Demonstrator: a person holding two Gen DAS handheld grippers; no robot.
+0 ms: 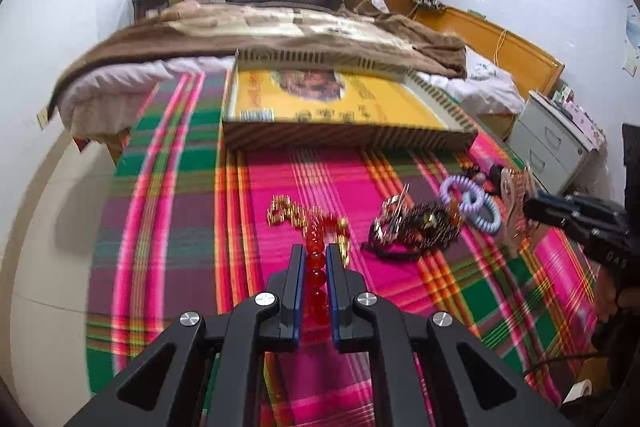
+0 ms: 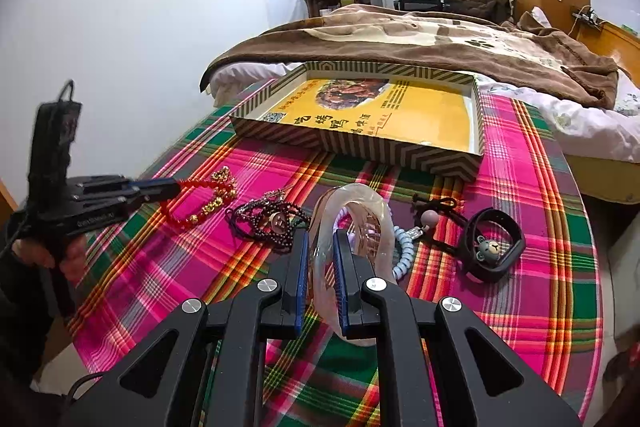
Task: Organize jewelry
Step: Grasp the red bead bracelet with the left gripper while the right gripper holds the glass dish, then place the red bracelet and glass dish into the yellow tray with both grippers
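jewelry, loose lot, laid on a plaid cloth, listed left to right.

red bead bracelet: with gold beads; one end clamped between the closed-in fingers of the left gripper, the remainder trailing on the cloth ahead of it. long axis is seen to run forward along the fingers, toward the striped box.

dark bead tangle: on the cloth, mid-row, untouched.

translucent bangle: stood on edge, its wall pinched by the right gripper, jaws narrowed on it.

lilac coil hair tie: just behind the bangle, partly hidden.

black band with bear charm: farthest right, apart from both tools.

destination, judged: the open shallow box, lying beyond the whole row, straight ahead of both grippers; the left appears slightly nearer its near-left corner.

views compared: the box floor is shown bare of jewelry in both. only the right wrist view shows the black band and the left tool from the side; bead contact is shown close only in the left wrist view.
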